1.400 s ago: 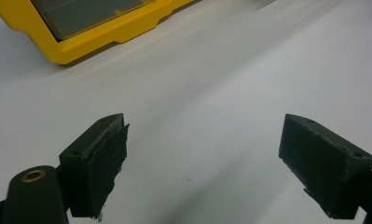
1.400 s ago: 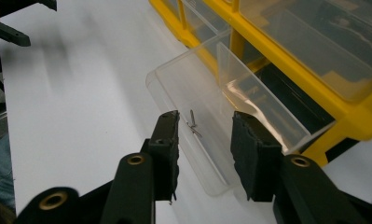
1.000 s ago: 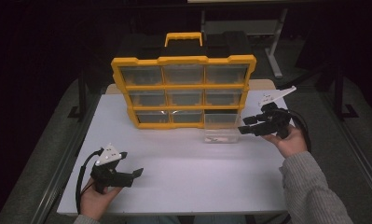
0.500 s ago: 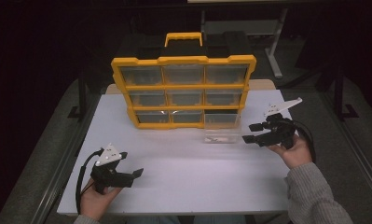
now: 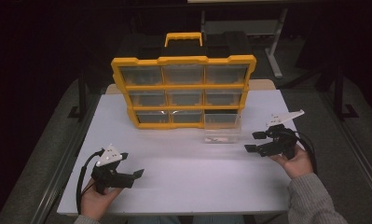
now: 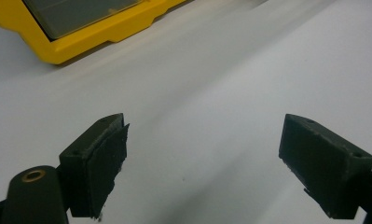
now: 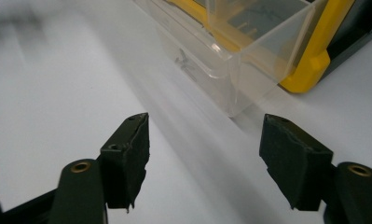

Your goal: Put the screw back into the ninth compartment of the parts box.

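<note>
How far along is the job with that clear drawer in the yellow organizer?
Looks done: the clear drawer at the bottom right of the yellow organizer is pulled partway out, small parts lying in it. In hand: nothing; the right hand-held gripper is open beside the drawer, apart from it, and the left hand-held gripper rests open on the white table. Left, probably: taking out parts or pushing the drawer shut.

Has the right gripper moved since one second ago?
Yes. The right gripper has moved toward the person, away from the yellow organizer, and now sits beside the pulled-out drawer.
</note>
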A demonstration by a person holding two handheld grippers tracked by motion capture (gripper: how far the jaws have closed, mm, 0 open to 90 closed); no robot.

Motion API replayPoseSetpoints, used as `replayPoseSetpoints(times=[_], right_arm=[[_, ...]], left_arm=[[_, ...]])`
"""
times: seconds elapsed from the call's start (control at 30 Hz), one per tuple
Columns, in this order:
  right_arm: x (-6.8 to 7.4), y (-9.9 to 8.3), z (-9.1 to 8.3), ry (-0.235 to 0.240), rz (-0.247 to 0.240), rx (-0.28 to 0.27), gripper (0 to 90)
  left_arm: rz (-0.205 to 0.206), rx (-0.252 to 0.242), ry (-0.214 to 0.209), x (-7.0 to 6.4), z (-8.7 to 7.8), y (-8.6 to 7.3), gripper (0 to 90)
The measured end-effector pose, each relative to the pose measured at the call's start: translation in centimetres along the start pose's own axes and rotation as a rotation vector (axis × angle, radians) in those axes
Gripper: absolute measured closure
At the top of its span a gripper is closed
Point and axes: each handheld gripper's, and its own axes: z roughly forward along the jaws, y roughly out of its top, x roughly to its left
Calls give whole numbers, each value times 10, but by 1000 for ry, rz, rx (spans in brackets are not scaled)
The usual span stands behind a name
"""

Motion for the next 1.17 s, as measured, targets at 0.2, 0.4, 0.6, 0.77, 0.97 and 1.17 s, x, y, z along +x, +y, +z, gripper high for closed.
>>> replayPoseSetpoints(times=[0.2, 0.4, 0.6, 0.77, 0.97, 1.17], right_arm=[[1, -10, 0, -9, 8, -7, 275], [3, -20, 0, -21, 16, -20, 232], [7, -30, 2, -25, 34, -21, 217], [9, -36, 3, -26, 43, -16, 200], [14, -44, 4, -30, 47, -31, 192], [17, -49, 4, -34, 52, -35, 187]], left_arm=[[-7, 3, 0, -1, 0, -1, 147], [-18, -4, -5, -2, 3, -3, 147], [-7, 9, -6, -2, 2, -4, 147], [-5, 3, -9, -2, 3, -5, 147], [9, 19, -9, 0, 3, -6, 147], [-20, 17, -8, 3, 4, -9, 147]])
